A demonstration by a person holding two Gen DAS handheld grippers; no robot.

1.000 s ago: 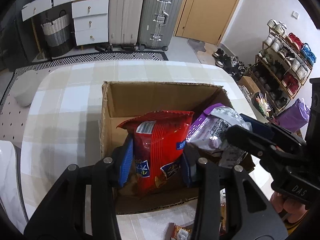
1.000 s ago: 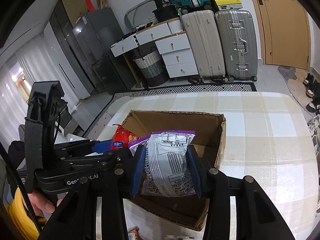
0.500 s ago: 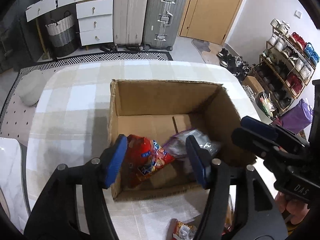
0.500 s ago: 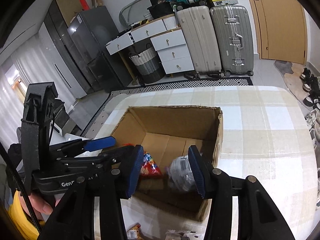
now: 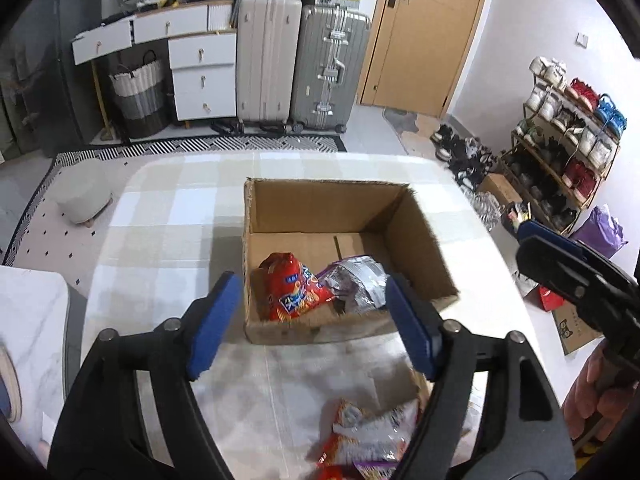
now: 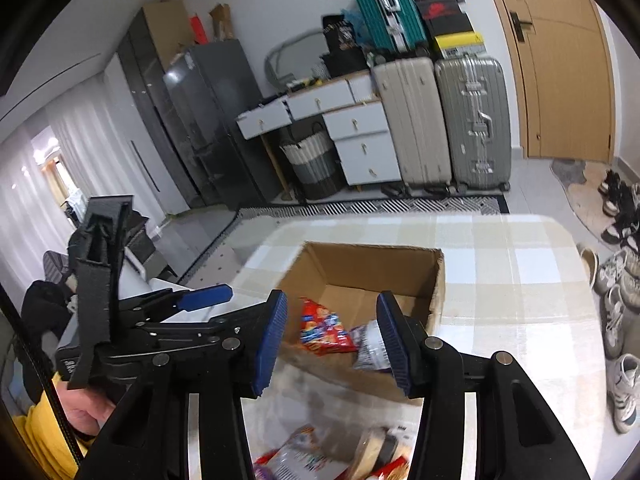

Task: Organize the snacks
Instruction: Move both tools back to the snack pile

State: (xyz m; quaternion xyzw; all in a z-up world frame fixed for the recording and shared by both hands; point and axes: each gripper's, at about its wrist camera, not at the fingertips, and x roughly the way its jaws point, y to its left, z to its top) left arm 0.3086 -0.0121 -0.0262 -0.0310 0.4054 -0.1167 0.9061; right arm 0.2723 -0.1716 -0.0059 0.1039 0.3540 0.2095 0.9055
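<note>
Two snack bags [image 5: 316, 288] inside the cardboard box [image 5: 416, 240], left gripper [image 5: 312, 320] and right gripper [image 6: 332, 340] both spread, empty.

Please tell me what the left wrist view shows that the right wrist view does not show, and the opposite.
Only the left wrist view shows the shoe rack, the purple bag and the grey stool. Only the right wrist view shows the dark fridge and the teal suitcase. Both share the cardboard box on the checked table, holding the red snack bag and the silver snack bag, more snacks near the camera, and both open grippers, left and right.
</note>
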